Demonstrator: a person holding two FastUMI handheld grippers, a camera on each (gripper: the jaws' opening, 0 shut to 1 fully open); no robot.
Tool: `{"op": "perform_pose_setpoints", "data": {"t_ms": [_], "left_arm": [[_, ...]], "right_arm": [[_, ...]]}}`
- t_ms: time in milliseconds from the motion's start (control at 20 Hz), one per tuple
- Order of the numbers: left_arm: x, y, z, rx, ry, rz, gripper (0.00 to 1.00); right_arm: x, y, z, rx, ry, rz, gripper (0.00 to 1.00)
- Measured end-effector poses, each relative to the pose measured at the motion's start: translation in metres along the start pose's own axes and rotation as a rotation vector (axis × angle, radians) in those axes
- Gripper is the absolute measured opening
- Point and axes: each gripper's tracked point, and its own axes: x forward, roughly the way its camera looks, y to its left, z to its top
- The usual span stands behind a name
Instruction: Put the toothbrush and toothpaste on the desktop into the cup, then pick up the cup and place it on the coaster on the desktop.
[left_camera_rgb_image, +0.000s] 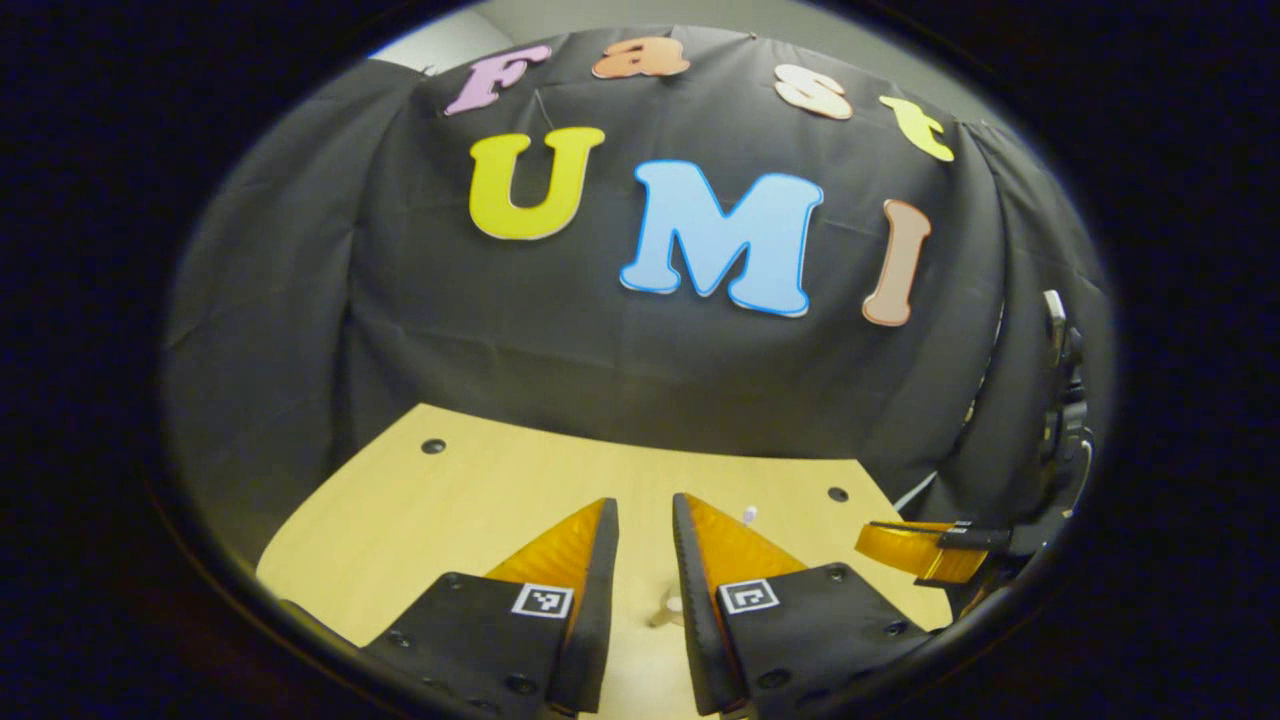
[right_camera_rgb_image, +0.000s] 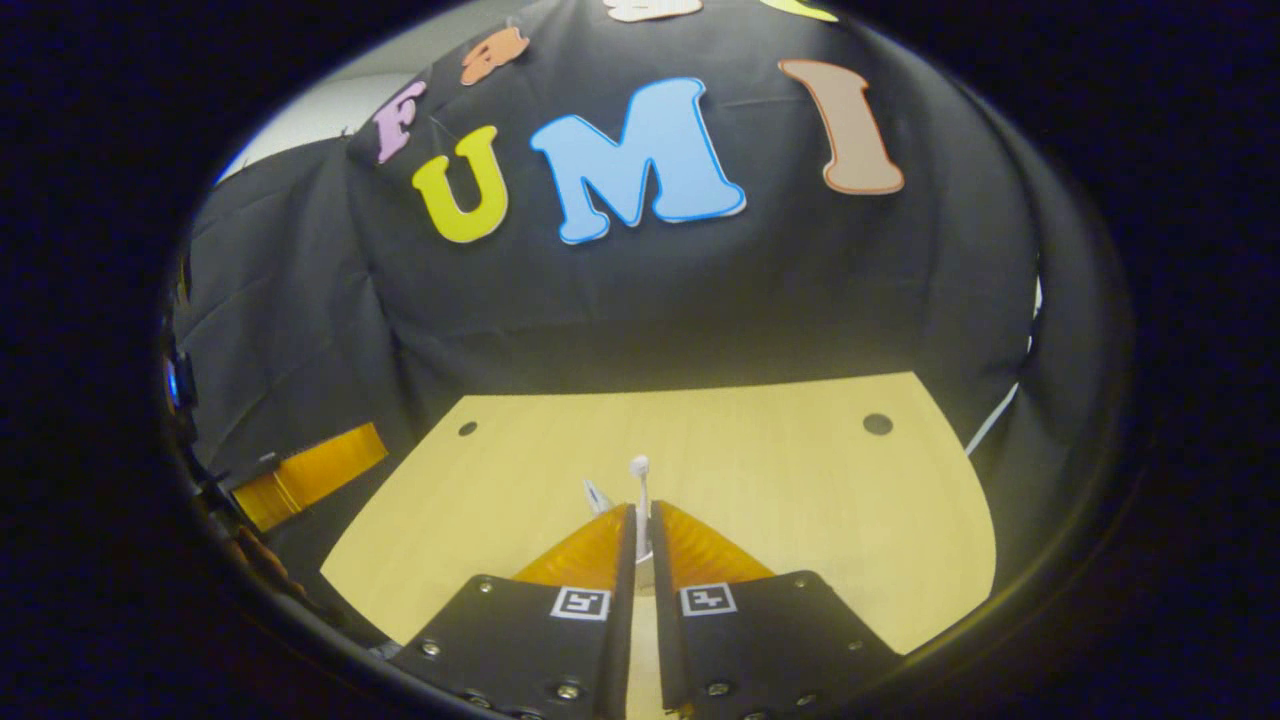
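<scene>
Toothbrush: a thin white plastic toothbrush (right_camera_rgb_image: 640, 490) stands upright between the fingers of the right hand-held gripper (right_camera_rgb_image: 641, 520), its rounded end poking above the tips, over the pale wooden bench (right_camera_rgb_image: 800, 480)
Right hand-held gripper: fingers nearly together, seemingly clamped on the toothbrush stem, though the contact itself is hidden
Left hand-held gripper (left_camera_rgb_image: 645, 530): jaws apart, nothing between them, hovering over the bench
Handling: I judge the toothbrush light, stiff and smooth, so it may pivot or slip in a thin pinch; hold mid-handle and lower it end first
Other items: a small pale piece (left_camera_rgb_image: 668, 606) on the bench between the left fingers, too unclear to name; a thin whitish tip (right_camera_rgb_image: 597, 493) beside the toothbrush, also unclear
Count: one toothbrush, two hand-held grippers, three dark holes in the bench
</scene>
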Motion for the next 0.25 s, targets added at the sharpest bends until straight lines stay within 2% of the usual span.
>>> {"op": "perform_pose_setpoints", "data": {"t_ms": [50, 100, 150, 200, 250], "left_arm": [[-0.007, 0.004, 0.009, 0.006, -0.039, 0.012, 0.39], [-0.014, 0.006, 0.013, 0.011, -0.072, 0.020, 0.43], [-0.021, 0.007, 0.019, 0.014, -0.100, 0.026, 0.39], [-0.028, 0.006, 0.026, 0.016, -0.126, 0.028, 0.43], [-0.034, 0.005, 0.032, 0.020, -0.151, 0.029, 0.43]], "right_arm": [[-0.006, 0.003, 0.012, -0.020, -0.045, 0.000, 0.11], [-0.011, 0.005, 0.024, -0.042, -0.090, -0.007, 0.11], [-0.014, 0.005, 0.033, -0.062, -0.131, -0.022, 0.11], [-0.018, 0.007, 0.042, -0.072, -0.168, -0.029, 0.11], [-0.022, 0.008, 0.052, -0.075, -0.199, -0.034, 0.11]]}}
